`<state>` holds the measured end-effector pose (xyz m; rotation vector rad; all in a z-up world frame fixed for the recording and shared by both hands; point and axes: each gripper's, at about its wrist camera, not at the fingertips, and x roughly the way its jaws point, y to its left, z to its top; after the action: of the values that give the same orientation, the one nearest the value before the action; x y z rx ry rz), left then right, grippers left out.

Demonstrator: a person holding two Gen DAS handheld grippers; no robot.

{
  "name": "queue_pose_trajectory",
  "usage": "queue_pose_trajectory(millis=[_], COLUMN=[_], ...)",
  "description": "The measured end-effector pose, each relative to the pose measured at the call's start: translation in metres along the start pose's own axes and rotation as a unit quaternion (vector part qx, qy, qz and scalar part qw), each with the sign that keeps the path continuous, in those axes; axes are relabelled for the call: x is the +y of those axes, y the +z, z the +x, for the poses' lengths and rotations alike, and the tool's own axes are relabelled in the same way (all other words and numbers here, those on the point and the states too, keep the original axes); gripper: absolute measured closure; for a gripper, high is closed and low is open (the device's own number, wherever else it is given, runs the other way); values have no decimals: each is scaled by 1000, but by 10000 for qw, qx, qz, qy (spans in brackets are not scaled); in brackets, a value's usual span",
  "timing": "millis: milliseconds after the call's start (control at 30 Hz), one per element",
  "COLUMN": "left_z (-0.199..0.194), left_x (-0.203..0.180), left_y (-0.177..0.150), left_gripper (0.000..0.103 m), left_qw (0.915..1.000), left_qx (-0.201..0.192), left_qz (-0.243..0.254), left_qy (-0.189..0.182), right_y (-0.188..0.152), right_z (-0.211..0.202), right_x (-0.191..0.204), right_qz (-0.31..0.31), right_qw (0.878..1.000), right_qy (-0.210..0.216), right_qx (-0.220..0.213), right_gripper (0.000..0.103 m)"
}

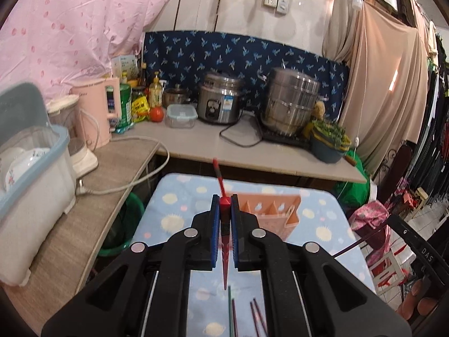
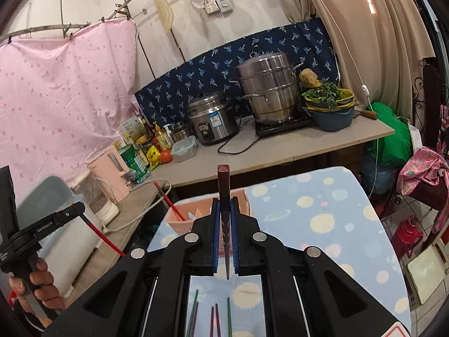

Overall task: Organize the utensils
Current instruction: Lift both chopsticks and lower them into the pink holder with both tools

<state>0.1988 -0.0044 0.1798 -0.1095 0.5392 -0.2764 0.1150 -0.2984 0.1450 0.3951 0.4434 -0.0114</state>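
Left gripper (image 1: pixel 224 205): pads pinching a red chopstick (image 1: pixel 221 188), long axis along the fingers, blunt end pointing forward over the pink utensil holder (image 1: pixel 266 210).

Right gripper (image 2: pixel 224 205): clamped on a dark maroon chopstick (image 2: pixel 223 185), same alignment, above the patterned tablecloth (image 2: pixel 322 210). Loose chopsticks (image 2: pixel 216 317) lie below.

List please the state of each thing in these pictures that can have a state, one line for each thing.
Left tongs: shut on a red chopstick.
Right tongs: shut on a dark brown chopstick.
Pink utensil holder: upright on the patterned table, compartments look empty.
Loose chopsticks: lying flat on the table.
Rice cooker: lid closed.
Steamer pot: lid on.
Clear food box: lid on.
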Motion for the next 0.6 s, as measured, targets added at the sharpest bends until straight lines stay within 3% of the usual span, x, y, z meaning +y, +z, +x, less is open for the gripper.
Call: queue_pose_trajectory(millis=[300, 467, 600], left_z=[6, 21, 47], left_x=[-15, -21, -26], left_y=[65, 88, 92], left_gripper=[96, 96, 96], left_qw=[9976, 9954, 9958], left_qx=[-643, -857, -801], left_qz=[-163, -256, -289], left_qy=[-219, -344, -322], right_y=[54, 69, 68], right_z=[33, 61, 90], right_x=[14, 24, 25], right_qz=[205, 117, 75], right_qw=[9983, 9984, 9993], right_qy=[251, 284, 221], right_qx=[-476, -465, -289], right_gripper=[96, 96, 96])
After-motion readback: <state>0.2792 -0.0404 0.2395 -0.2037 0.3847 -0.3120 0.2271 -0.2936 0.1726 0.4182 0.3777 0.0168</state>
